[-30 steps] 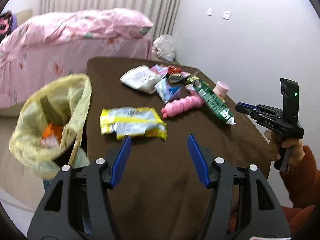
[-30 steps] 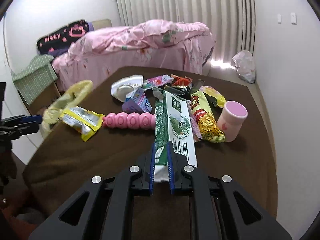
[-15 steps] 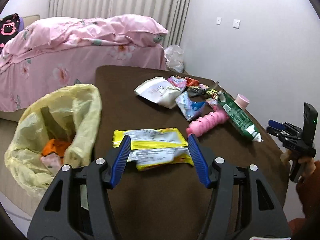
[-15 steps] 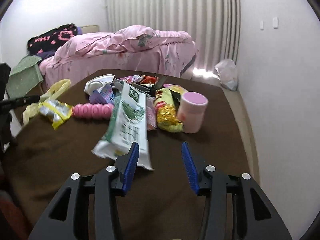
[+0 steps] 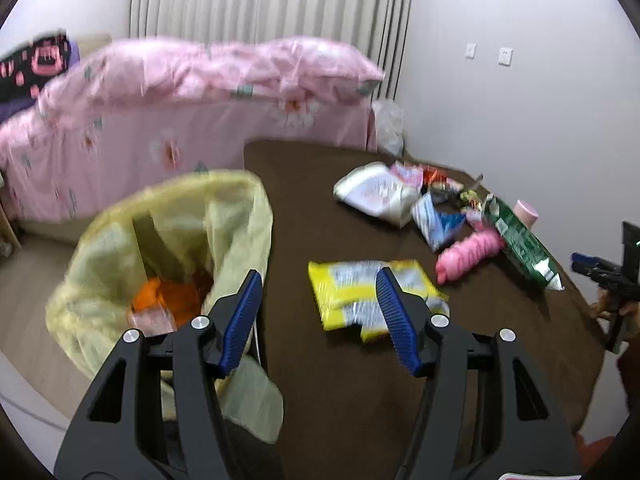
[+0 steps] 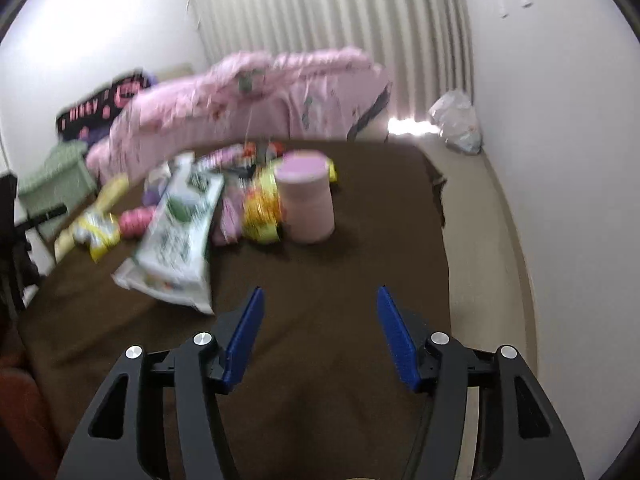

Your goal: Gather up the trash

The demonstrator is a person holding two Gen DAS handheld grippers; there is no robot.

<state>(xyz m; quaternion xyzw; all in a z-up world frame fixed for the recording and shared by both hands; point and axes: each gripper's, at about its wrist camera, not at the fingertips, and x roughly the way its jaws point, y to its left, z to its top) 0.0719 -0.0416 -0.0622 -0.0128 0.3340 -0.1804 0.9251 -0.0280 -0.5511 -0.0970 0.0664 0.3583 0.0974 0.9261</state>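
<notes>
Left wrist view: open, empty left gripper (image 5: 316,292) poised low over the brown cloth-covered table (image 5: 360,380), the crinkled yellow-and-silver snack wrapper (image 5: 372,292) just ahead and right of centre, partly behind the right-hand blue pad, long axis crosswise to the fingers, and just right of the yellow plastic-lined trash bin (image 5: 160,264) at the table's edge. Right gripper (image 6: 318,334), jaws just opened wide and holding nothing, farther from that wrapper, with the green-and-white milk carton (image 6: 180,232) lying free ahead-left and the pink cup (image 6: 308,196) beyond. Pink-quilted bed (image 5: 180,92) and pale curtains behind the table.
</notes>
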